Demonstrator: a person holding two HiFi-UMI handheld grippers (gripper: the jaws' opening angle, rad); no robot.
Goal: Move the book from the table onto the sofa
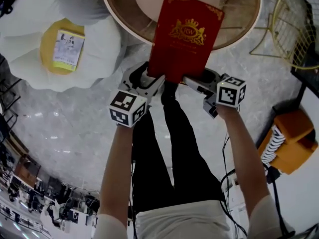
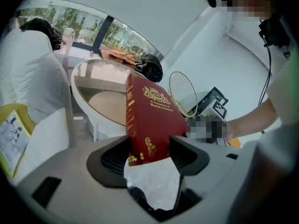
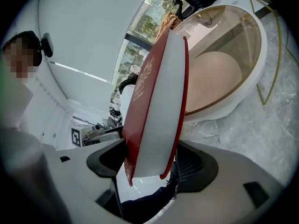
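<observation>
A red hardcover book (image 1: 183,36) with gold print is held up over the near rim of the round glass-topped table (image 1: 119,14). Both grippers clamp its near edge. My left gripper (image 1: 149,79) is shut on the corner by the spine; in the left gripper view the book (image 2: 148,120) stands between the jaws (image 2: 149,149). My right gripper (image 1: 199,81) is shut on the other corner, where the white page edge (image 3: 161,106) shows between its jaws (image 3: 152,161). The white sofa (image 1: 102,49) lies to the left, with a yellow cushion (image 1: 50,41).
A small pale booklet (image 1: 69,49) lies on the yellow cushion. A gold wire chair (image 1: 294,24) stands at the right of the table, an orange object (image 1: 294,138) and cables beside it. The person's legs stand below the book on grey marble floor.
</observation>
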